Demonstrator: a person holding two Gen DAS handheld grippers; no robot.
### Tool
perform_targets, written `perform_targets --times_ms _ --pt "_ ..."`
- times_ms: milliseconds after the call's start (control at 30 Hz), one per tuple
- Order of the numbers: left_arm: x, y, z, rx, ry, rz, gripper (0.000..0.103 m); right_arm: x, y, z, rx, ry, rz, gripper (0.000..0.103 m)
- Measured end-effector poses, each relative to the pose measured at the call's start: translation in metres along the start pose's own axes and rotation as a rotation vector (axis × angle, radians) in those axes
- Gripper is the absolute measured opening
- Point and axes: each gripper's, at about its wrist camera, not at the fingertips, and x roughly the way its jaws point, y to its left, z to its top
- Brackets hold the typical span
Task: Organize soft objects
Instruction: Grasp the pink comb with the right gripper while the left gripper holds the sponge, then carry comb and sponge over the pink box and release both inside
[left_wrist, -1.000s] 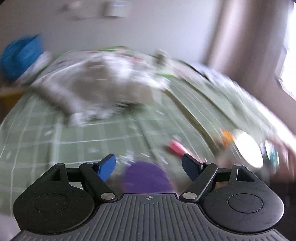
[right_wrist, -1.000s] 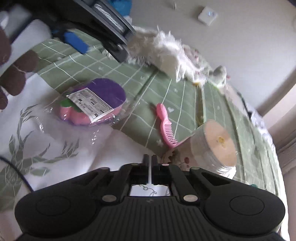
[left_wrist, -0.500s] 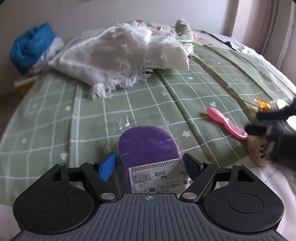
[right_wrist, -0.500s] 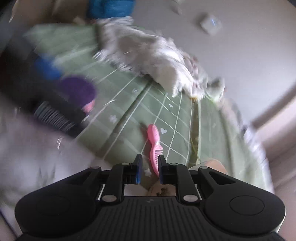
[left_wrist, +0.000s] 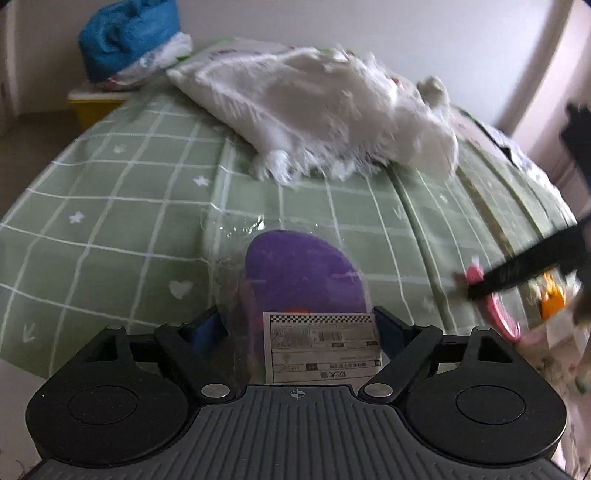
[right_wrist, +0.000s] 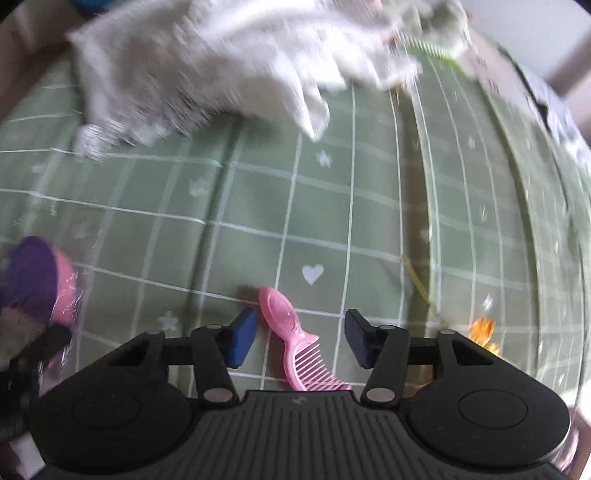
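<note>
A purple soft pad in a clear labelled plastic packet (left_wrist: 303, 273) lies on the green checked bedspread (left_wrist: 110, 229). My left gripper (left_wrist: 298, 328) stands open, its blue pads wide on either side of the packet's near end. A pink comb (right_wrist: 280, 314) lies between the fingers of my right gripper (right_wrist: 300, 339), whose jaws are opening, pads apart from the comb. In the left wrist view, one blurred black finger (left_wrist: 517, 269) of the right gripper crosses above the comb (left_wrist: 508, 326). The packet (right_wrist: 37, 273) shows at the left edge of the right wrist view.
A white fringed blanket (left_wrist: 325, 110) is heaped at the back of the bed. A blue bundle (left_wrist: 125, 33) sits on a yellow box (left_wrist: 96, 105) beyond the bed. An orange scrap (right_wrist: 484, 330) lies right of the comb. A floral-wrapped item (left_wrist: 554, 354) sits at the near right.
My left gripper has come down and forward until the packet sits between its fingers. My right gripper has swung away from the packet to the comb, and its jaws have opened from shut.
</note>
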Motion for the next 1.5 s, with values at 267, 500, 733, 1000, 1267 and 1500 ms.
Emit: perform_targets --times_ms 267,500,733,1000,1267,1500 --pt "-0.002 0.007 0.004 -0.030 -0.087 -0.007 0.075 -0.044 0.012 -0.014 -0.057 -0.146 0.124 0.019" --pt "-0.029 -0.015 0.009 -0.002 -0.195 -0.171 0.072 -0.125 -0.020 -0.042 -0.001 -0.244 0.258 0.019" --pt "-0.092 -0.064 0.010 0.085 -0.304 -0.281 0.072 -0.227 -0.097 -0.112 0.104 -0.348 0.309 0.019" --pt "-0.177 -0.210 0.024 0.346 -0.357 -0.573 0.072 -0.301 -0.238 -0.220 0.330 -0.435 0.193 0.019" --pt "-0.165 -0.378 0.006 0.526 -0.167 -0.784 0.073 -0.277 -0.349 -0.304 0.518 -0.430 0.048 0.019" --pt "-0.042 -0.470 -0.054 0.424 0.207 -0.774 0.075 -0.178 -0.397 -0.324 0.629 -0.359 0.095 0.019"
